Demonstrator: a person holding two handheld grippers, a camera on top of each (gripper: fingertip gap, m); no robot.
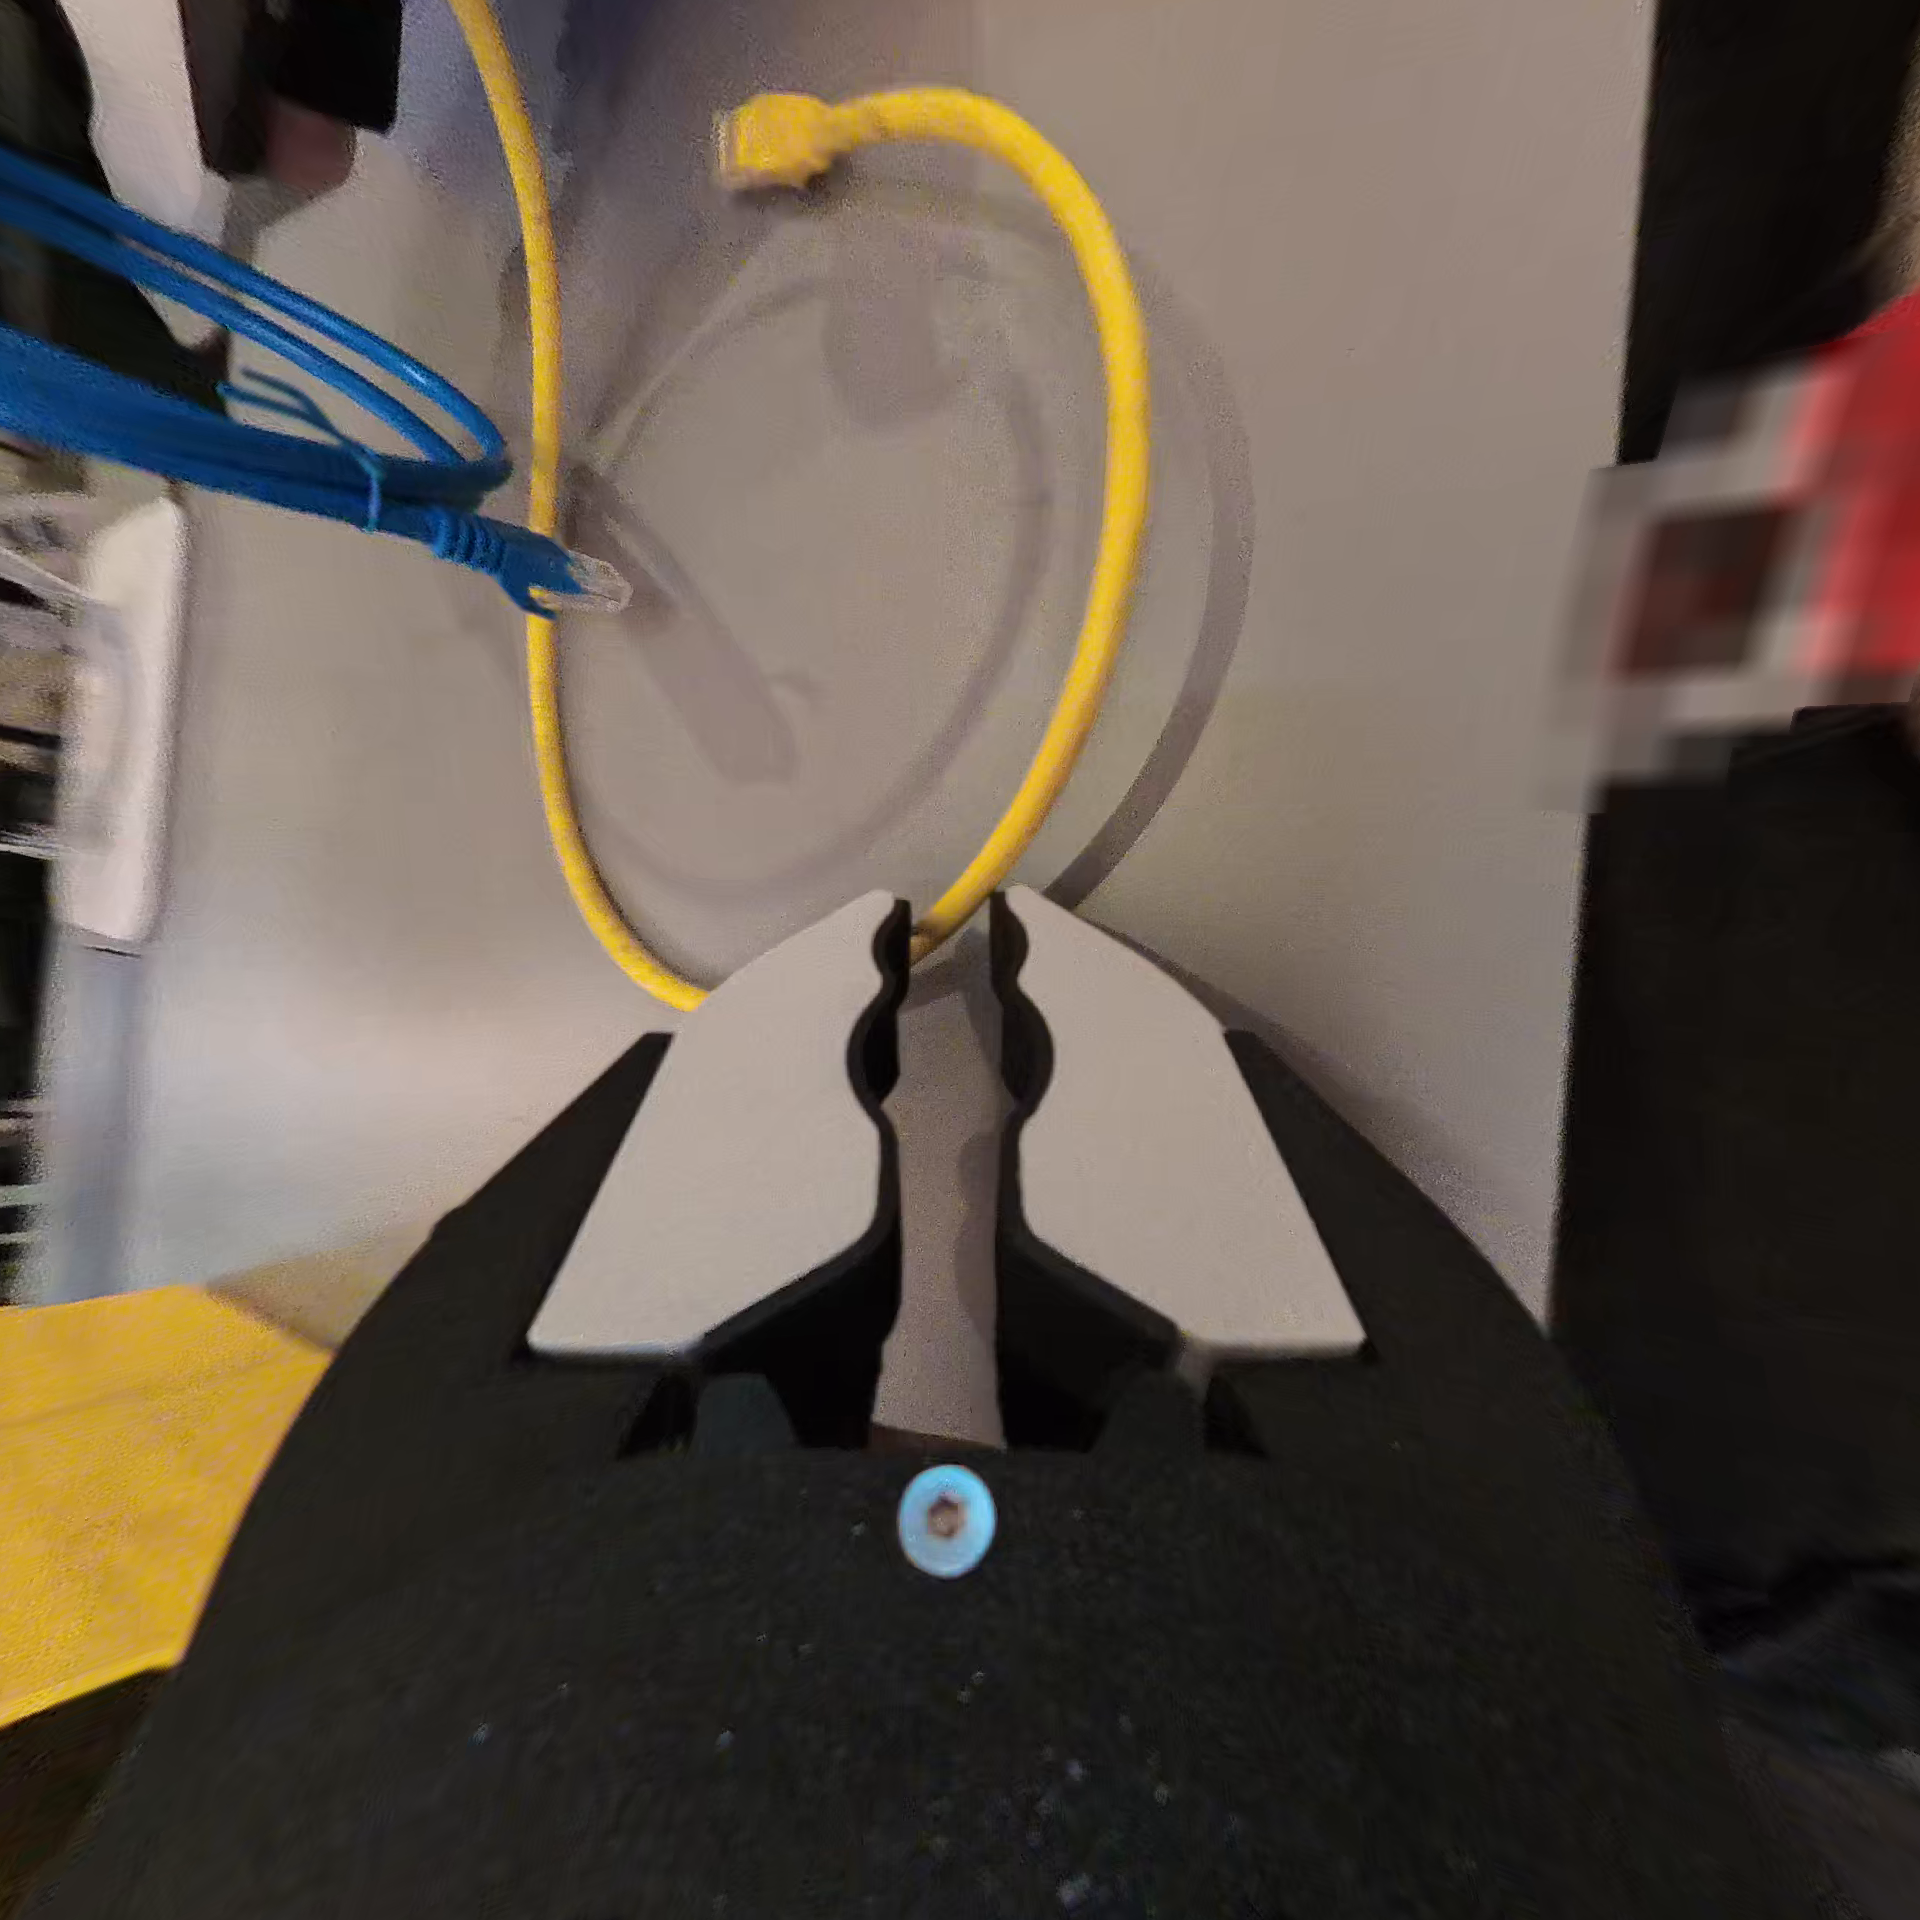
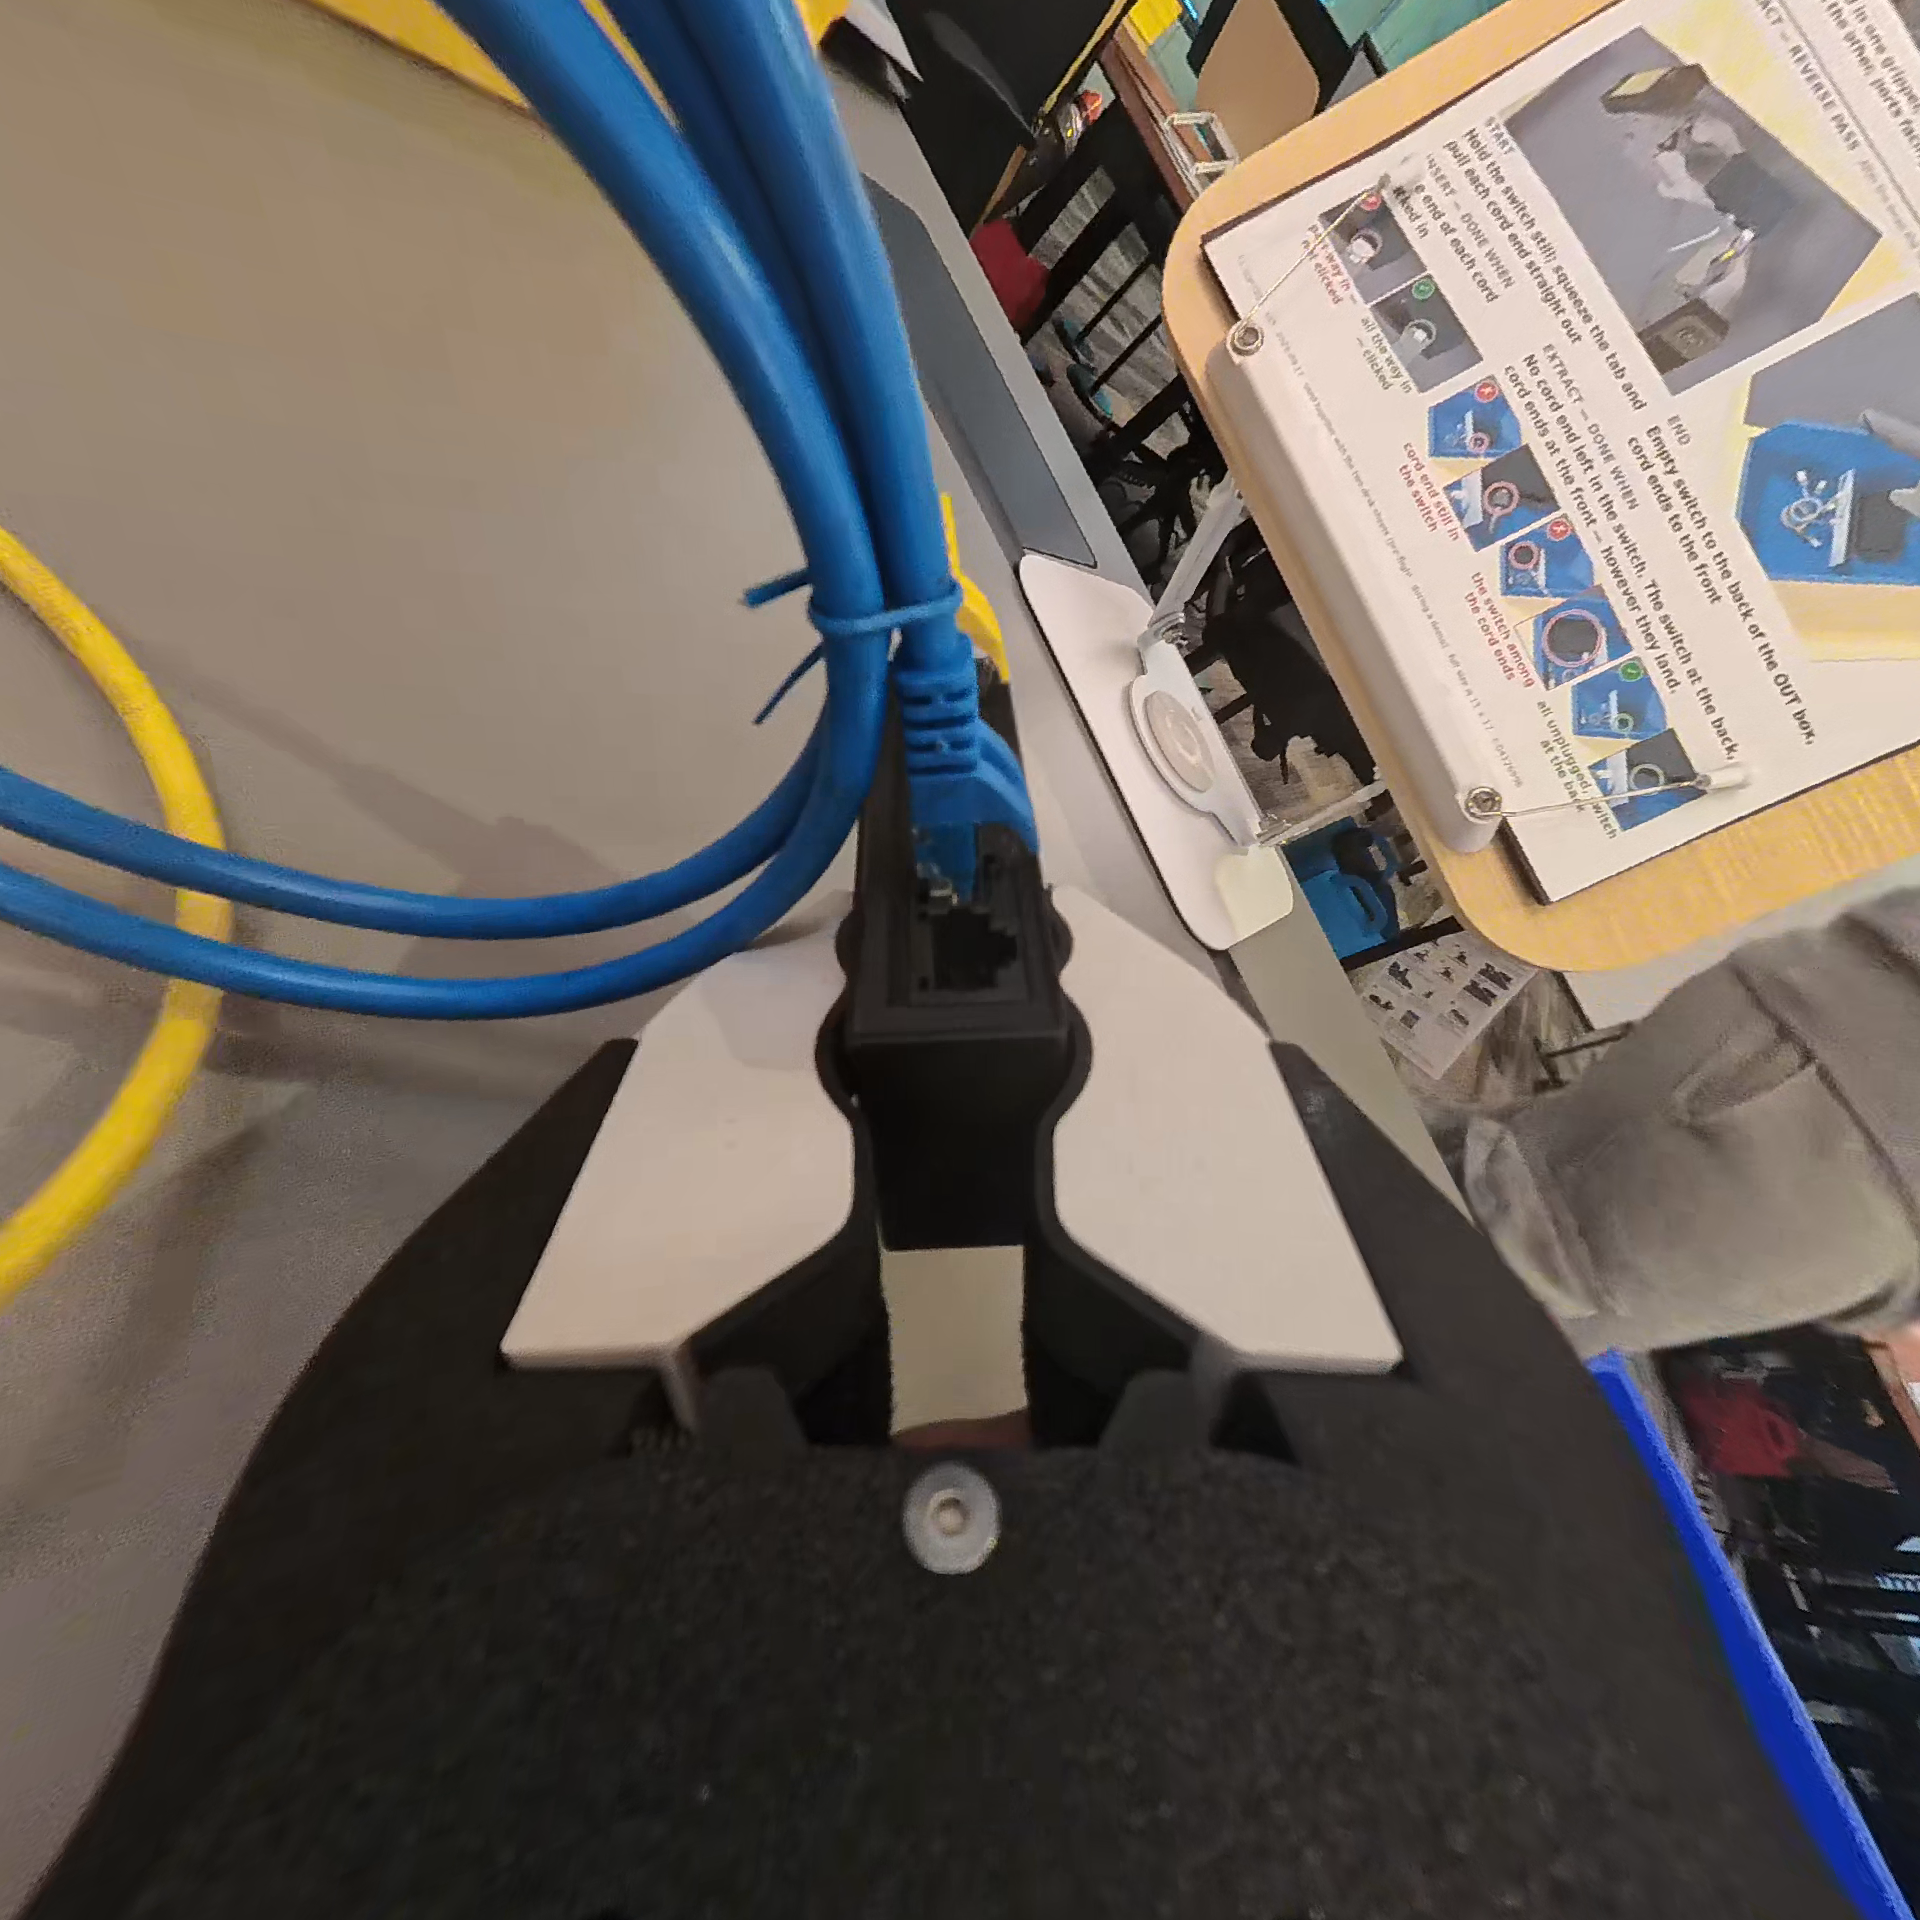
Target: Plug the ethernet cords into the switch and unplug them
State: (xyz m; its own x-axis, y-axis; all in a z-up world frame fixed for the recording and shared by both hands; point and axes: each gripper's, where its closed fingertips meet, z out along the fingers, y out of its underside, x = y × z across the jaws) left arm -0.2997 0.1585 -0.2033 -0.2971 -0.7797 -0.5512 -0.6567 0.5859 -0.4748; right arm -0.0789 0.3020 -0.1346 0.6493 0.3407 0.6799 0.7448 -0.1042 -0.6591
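Left wrist view: your left gripper (image 1: 951, 914) points at a pale grey table surface (image 1: 1351, 520). Its fingers (image 1: 769, 1122) stand a narrow gap apart. The yellow ethernet cord (image 1: 1117, 468) passes right at the tips, touching or just behind the left-hand one; whether it is pinched, you cannot tell from this view. From the tips the cord arcs up toward 1 o'clock and over to its loose yellow plug (image 1: 774, 140) at 12 o'clock, unplugged and lying on the surface. A second run of the same cord climbs from about 7 o'clock of the tips to the top edge at 11 o'clock.

The blue ethernet cord (image 1: 239, 416) comes in from 10 o'clock as a tied bundle. Its clear-tipped plug (image 1: 582, 587) hangs free, crossing in front of the yellow run.

Right wrist view: your right gripper (image 2: 951, 966) is clamped on the black switch (image 2: 951, 1101), fingers pressing both of its sides. The port face points away from you. One blue plug (image 2: 951, 790) sits in a port at 12 o'clock of the tips. The port nearest the tips looks empty. Blue cord loops bound by a thin tie (image 2: 883, 618) hang above and sweep off toward 9 o'clock. The yellow cord curves along the left edge at 9 o'clock.

At 2 o'clock, a wooden board (image 2: 1299, 208) carries a printed instruction sheet (image 2: 1621, 416). A grey sleeve (image 2: 1714, 1143) shows at 3 o'clock.
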